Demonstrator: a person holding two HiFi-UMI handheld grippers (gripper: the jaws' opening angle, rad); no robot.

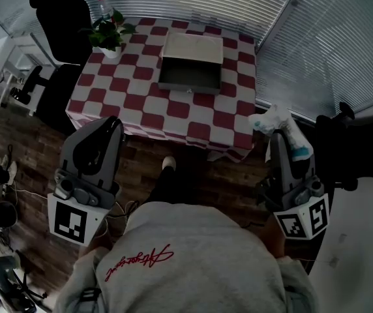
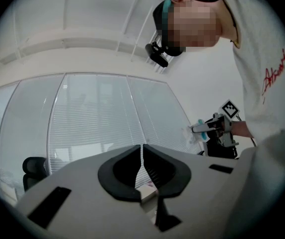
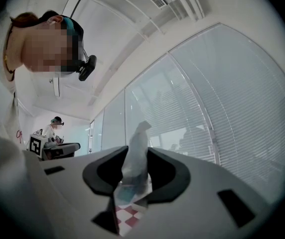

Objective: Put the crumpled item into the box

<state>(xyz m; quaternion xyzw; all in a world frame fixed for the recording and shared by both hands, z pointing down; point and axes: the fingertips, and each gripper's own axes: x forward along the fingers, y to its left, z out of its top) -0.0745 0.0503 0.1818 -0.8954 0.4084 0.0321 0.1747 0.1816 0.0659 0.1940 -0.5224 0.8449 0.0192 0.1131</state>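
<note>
Plastic crumpled item [image 1: 279,121] pinched in right gripper [image 1: 283,139] jaws, ready for box [image 1: 190,83] at twelve o'clock; left gripper [image 1: 112,124] jaws pressed together, empty, kept clear.

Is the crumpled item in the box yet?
No, the crumpled item is clamped in the right gripper, well short of the box.
</note>
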